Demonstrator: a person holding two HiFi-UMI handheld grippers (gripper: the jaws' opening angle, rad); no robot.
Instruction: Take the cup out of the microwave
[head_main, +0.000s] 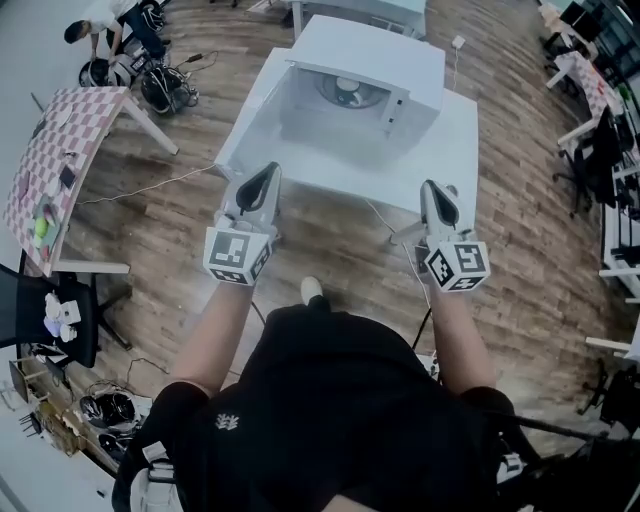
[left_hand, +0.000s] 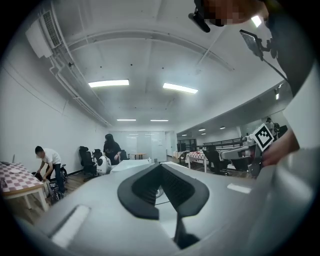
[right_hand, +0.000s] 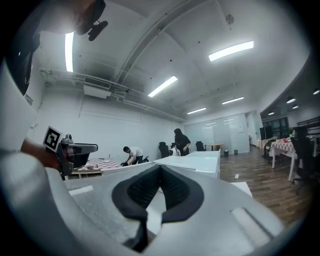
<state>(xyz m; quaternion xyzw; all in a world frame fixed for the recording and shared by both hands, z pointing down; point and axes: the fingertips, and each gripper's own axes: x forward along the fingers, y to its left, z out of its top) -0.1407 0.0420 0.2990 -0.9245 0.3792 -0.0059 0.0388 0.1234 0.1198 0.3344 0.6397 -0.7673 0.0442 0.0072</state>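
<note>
While both grippers point level over the wooden floor (head_main: 330, 235), just short of the white table (head_main: 452, 140), the cup (head_main: 349, 93) sits well ahead of them, untouched, on the turntable inside the open microwave (head_main: 385, 45). The left gripper (head_main: 268, 172) and the right gripper (head_main: 433, 186) each have their jaws pressed together on nothing. Off to the left stands a checked table (head_main: 75, 125) – beyond it, a person (head_main: 100, 22) bends over gear.
</note>
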